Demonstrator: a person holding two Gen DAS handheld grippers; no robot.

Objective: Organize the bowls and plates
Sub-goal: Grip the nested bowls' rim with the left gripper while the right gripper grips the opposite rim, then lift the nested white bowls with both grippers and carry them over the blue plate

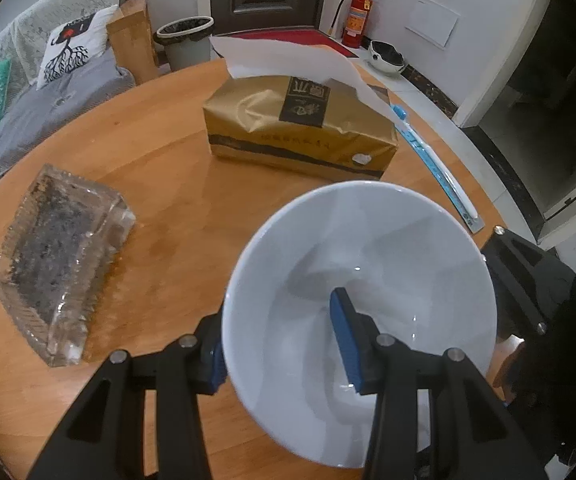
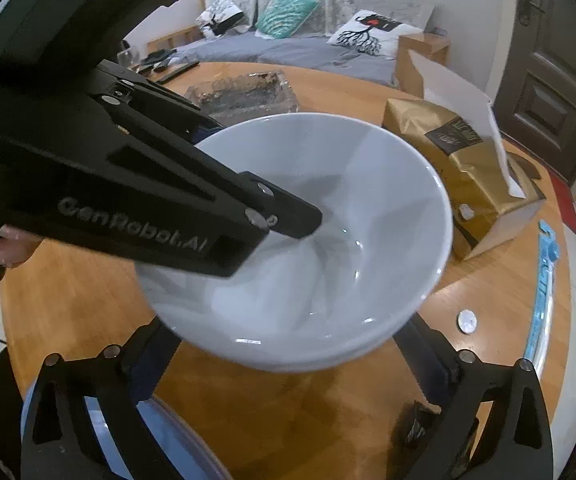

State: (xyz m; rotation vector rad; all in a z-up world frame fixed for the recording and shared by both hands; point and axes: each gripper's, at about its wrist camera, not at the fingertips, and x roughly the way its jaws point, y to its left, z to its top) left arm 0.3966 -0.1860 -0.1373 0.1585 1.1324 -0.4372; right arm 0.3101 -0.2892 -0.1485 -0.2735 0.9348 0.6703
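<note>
The left tool (image 1: pixel 278 344) straddles the near wall of the white bowl (image 1: pixel 368 264), one blue pad (image 1: pixel 344 336) inside and the other outside; the gap looks slack, so it appears to have let go rather than to be gripping. The right tool (image 2: pixel 284 364) stands spread wide below the bowl in its own view, its jaws either side of the base, holding nothing. The bowl sits low centre of both frames, on what looks like a second bowl's rim (image 2: pixel 308 364) over the wooden table (image 1: pixel 160 160). A blue-rimmed plate (image 2: pixel 160 432) shows at lower left. This looks like nesting bowls; next the left tool should lift clear
</note>
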